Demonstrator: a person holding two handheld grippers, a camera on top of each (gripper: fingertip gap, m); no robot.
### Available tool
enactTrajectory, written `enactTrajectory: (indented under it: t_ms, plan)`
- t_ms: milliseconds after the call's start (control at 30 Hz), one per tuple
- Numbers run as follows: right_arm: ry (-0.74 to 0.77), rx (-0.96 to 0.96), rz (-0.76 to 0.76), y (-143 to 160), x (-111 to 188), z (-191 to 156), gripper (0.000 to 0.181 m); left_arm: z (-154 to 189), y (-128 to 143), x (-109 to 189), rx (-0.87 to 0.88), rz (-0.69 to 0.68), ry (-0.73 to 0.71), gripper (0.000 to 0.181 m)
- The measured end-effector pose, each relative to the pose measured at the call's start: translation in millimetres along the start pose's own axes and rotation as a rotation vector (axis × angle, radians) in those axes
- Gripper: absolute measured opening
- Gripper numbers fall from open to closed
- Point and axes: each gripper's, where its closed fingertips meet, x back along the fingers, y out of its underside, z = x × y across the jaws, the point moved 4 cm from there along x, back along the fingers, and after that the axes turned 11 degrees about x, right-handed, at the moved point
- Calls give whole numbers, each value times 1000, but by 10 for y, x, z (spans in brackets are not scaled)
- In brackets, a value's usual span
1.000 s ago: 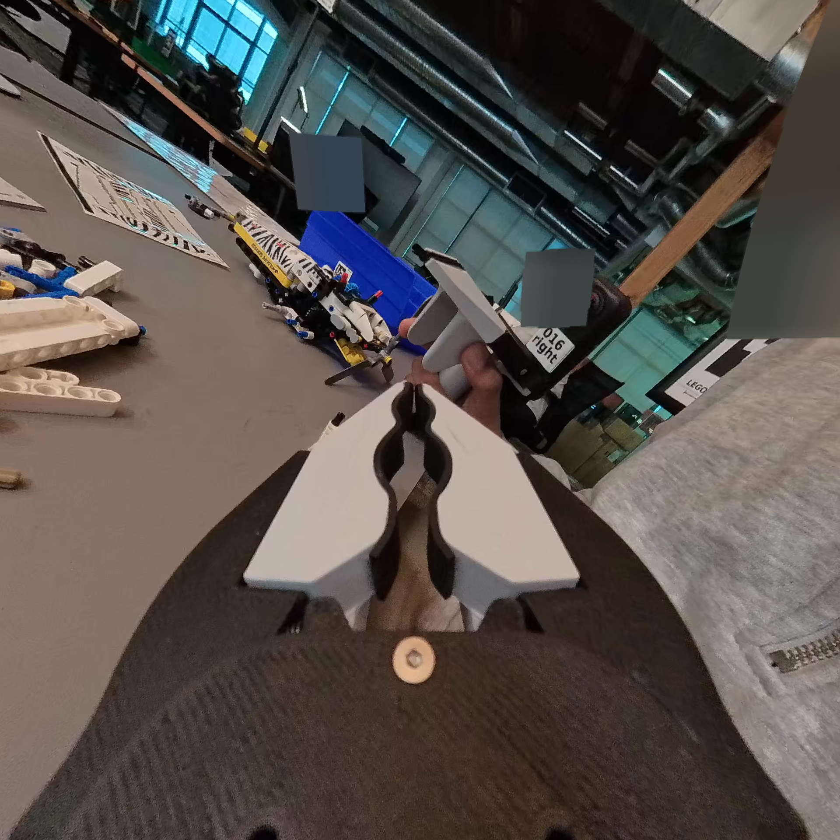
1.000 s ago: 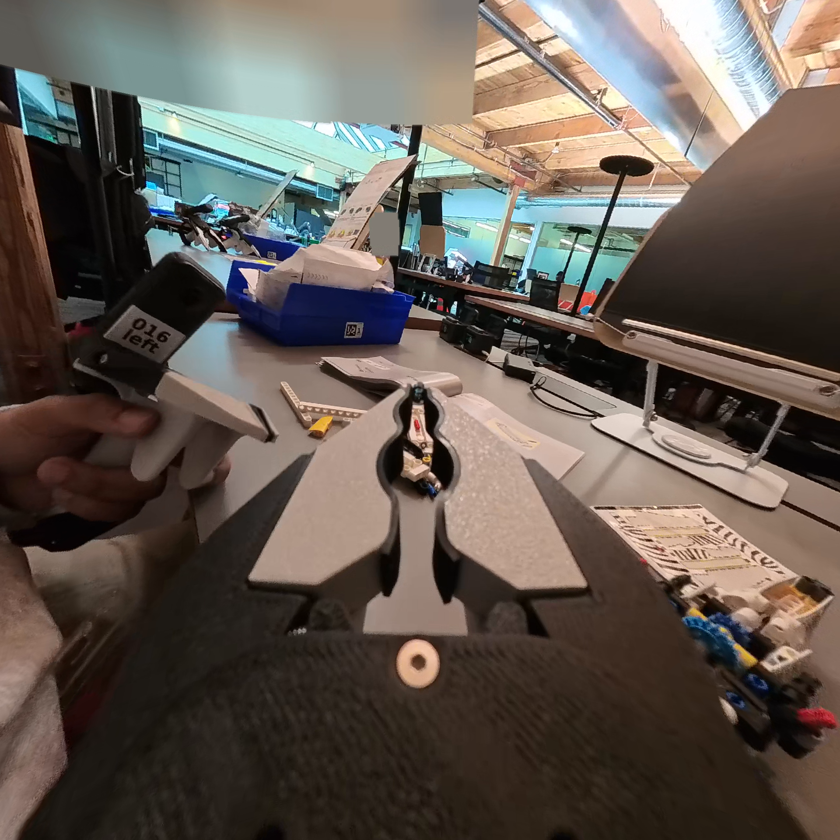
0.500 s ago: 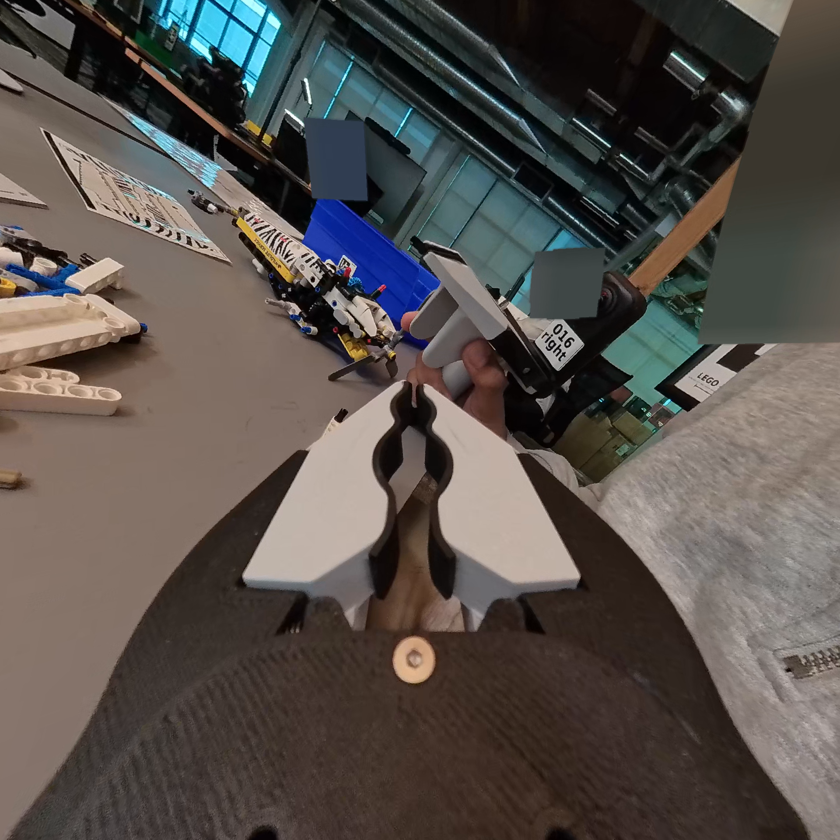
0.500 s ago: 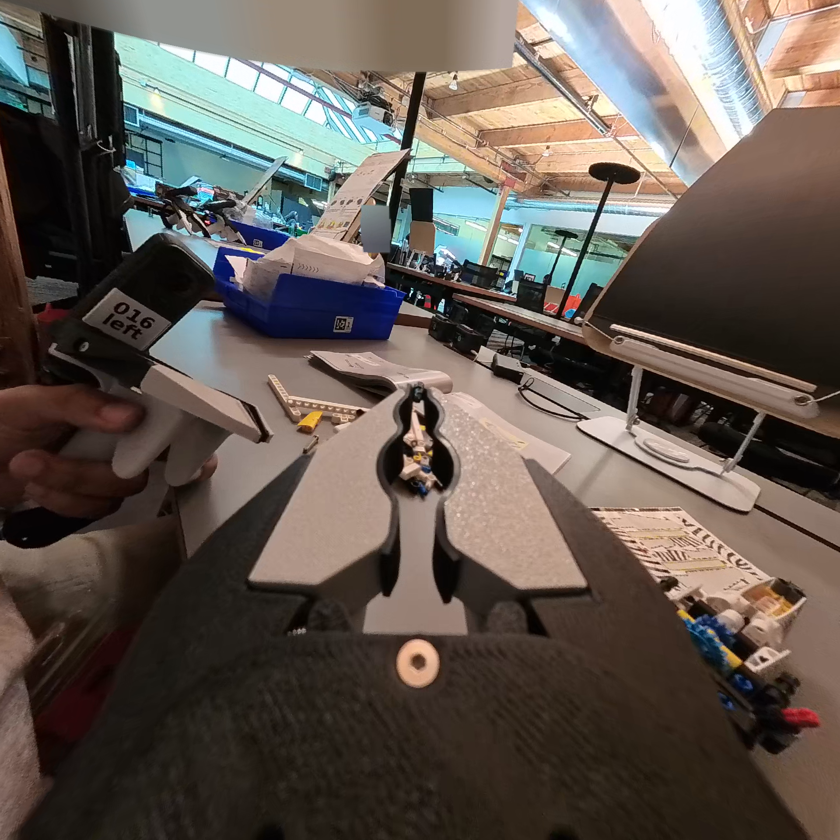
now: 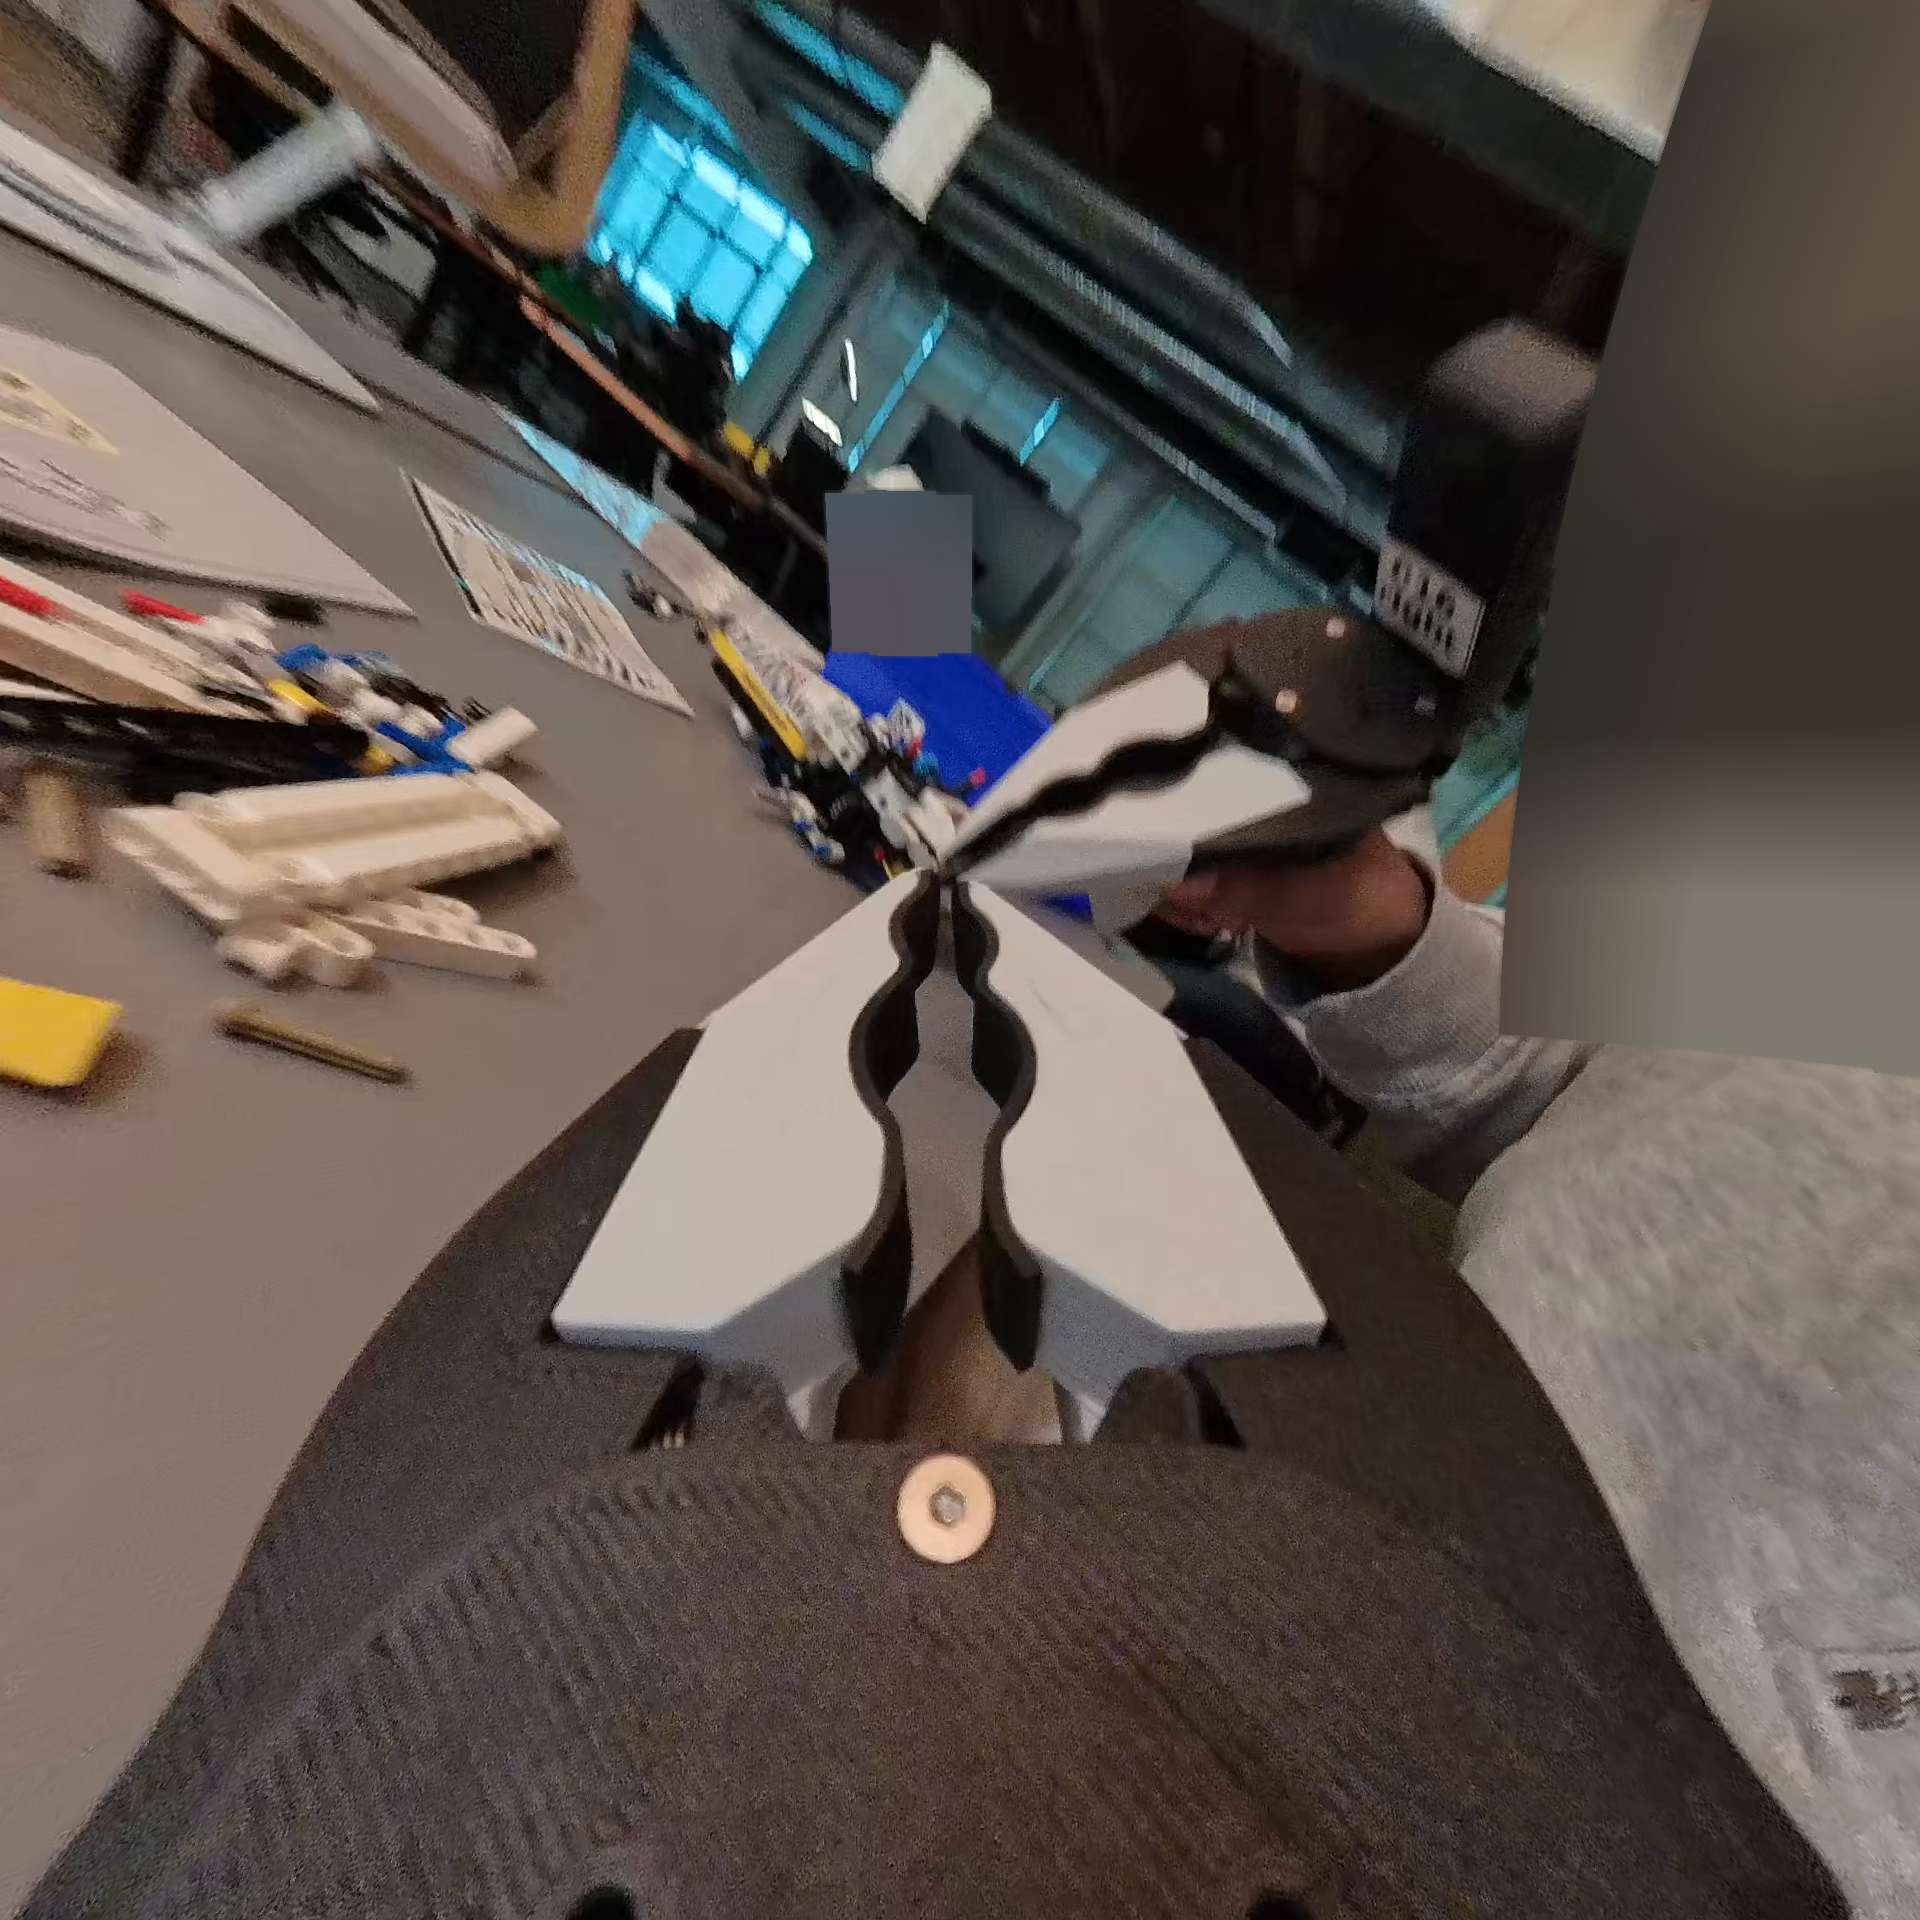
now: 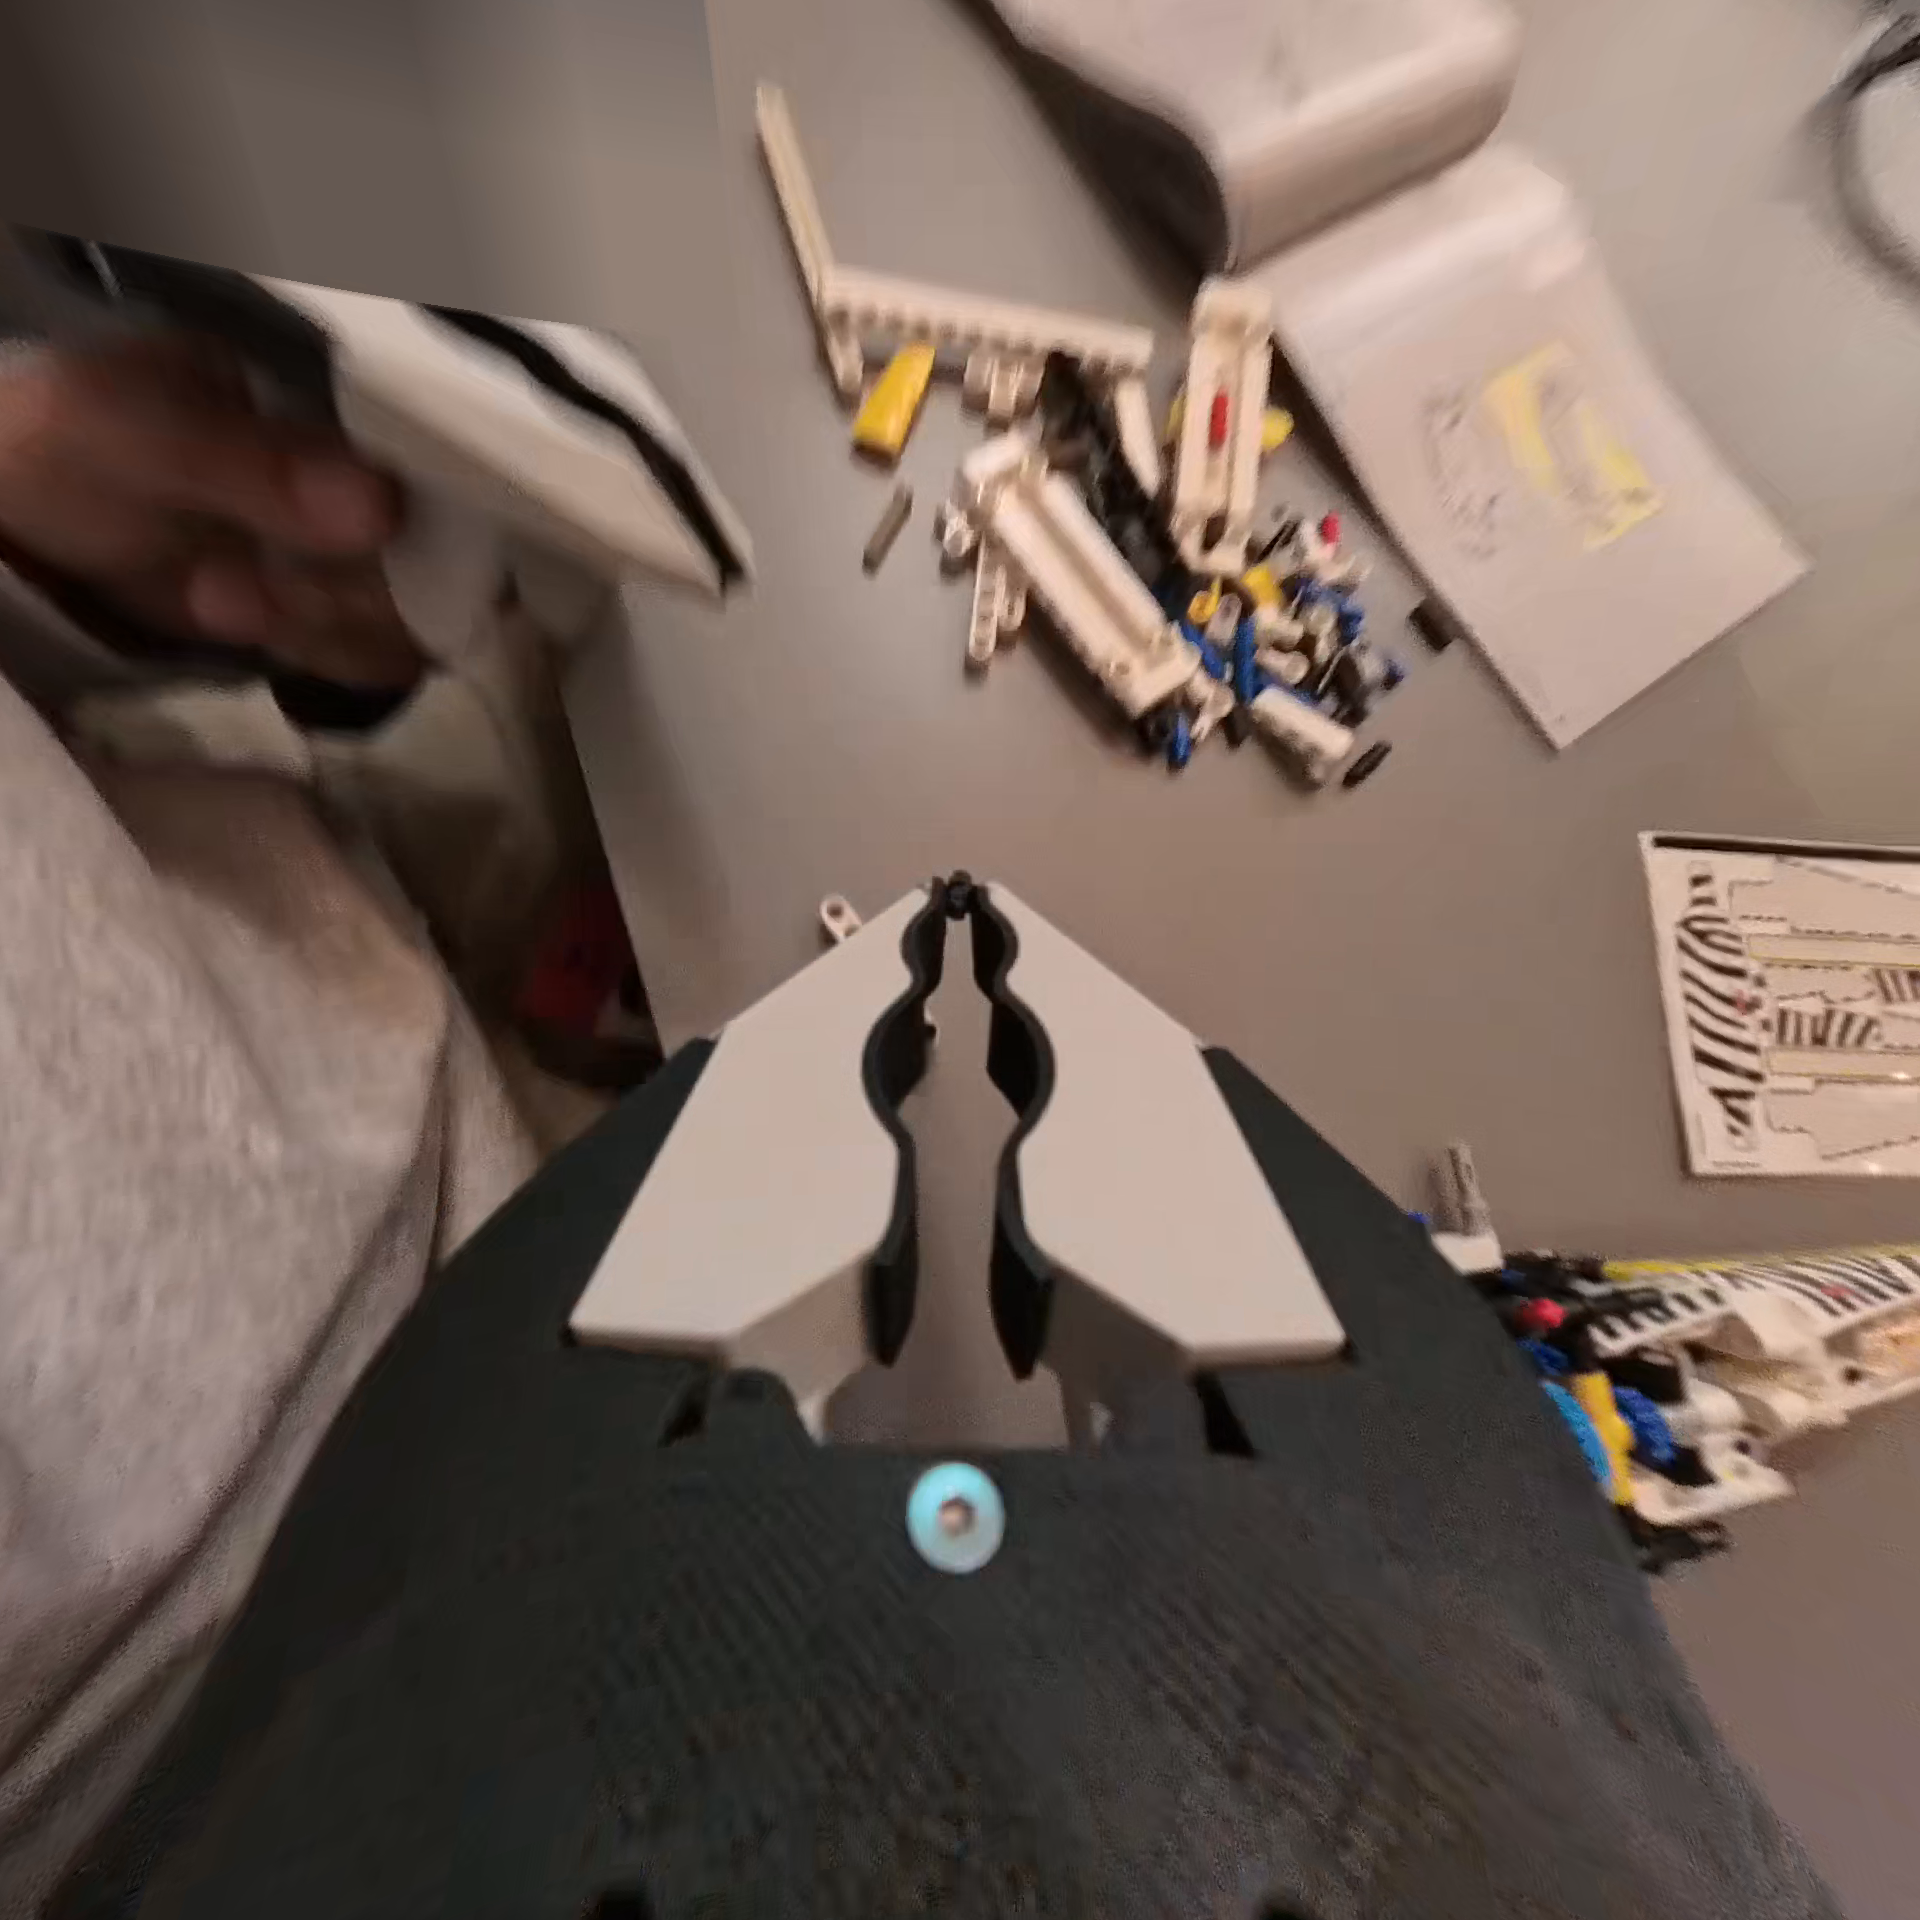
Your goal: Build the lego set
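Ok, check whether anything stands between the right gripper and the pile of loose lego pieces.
Nothing visible does. Only bare table shows between the right gripper and the loose lego pile; the left gripper is off to one side.

My left wrist camera sits behind my left tongs (image 5: 940, 883) and looks low and nearly level across the grey table (image 5: 312, 1195), tilted, with a hall of windows and pipes far behind. My right wrist camera sits behind my right tongs (image 6: 961, 894) and looks steeply down on the same table (image 6: 1195, 883) from above, fairly near. Each view catches the other tool: my right tongs (image 5: 945, 857) appear just past my left tips, and my left tongs (image 6: 727, 566) appear at upper left in the right view. Both views share the pile of loose pieces (image 5: 343, 831) (image 6: 1195, 603), the striped sticker sheet (image 5: 551, 603) (image 6: 1787, 997) and the half-built model (image 5: 831, 748) (image 6: 1683, 1340). Both are blurred
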Motion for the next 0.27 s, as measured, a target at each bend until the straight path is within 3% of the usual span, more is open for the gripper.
enactTrajectory:
  t_ms: [267]
  plan:
    - [-115,193,-343,91,-257,-107,2,-213,-530,515,43,318,-85,1]
